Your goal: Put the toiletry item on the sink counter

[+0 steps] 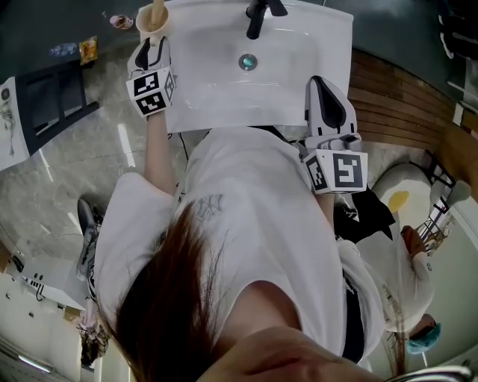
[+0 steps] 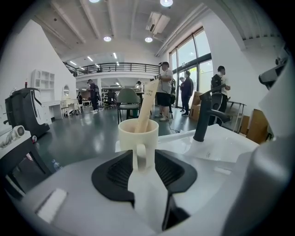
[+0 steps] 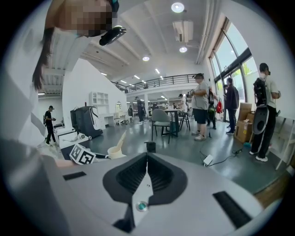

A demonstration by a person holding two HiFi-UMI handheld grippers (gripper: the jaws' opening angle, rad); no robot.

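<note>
1. The left tool (image 1: 153, 46) reaches to the far left corner of the white table (image 1: 187, 112) that surrounds the sink. Its jaws stand wide apart. The mug's handle (image 2: 143, 154) sits between them, but the pads do not press on it, so it grips nothing.
2. The cream mug (image 1: 151, 20) stands upright on that corner of the table. A flat pale tube (image 2: 148, 103) leans inside it and pokes above the rim. I judge the placing done, or very nearly.
3. Handling, as a judgement: the mug looks rigid with a smooth glaze, probably ceramic or hard plastic. That would make it slippery under the pads and liable to chip if knocked against the basin. With so little in it, it should be fairly light.
4. The handle is the natural hold, pinched across its flat sides. The tall tube makes the mug a little top-heavy, so a tilted grip could let it swing or spill the tube out.
5. The black faucet (image 1: 258, 15) and the drain (image 1: 247, 62) lie to the right, apart from the mug.
6. The right tool (image 1: 319, 83) hovers over the sink's front right edge with its jaws closed together and nothing between them.
</note>
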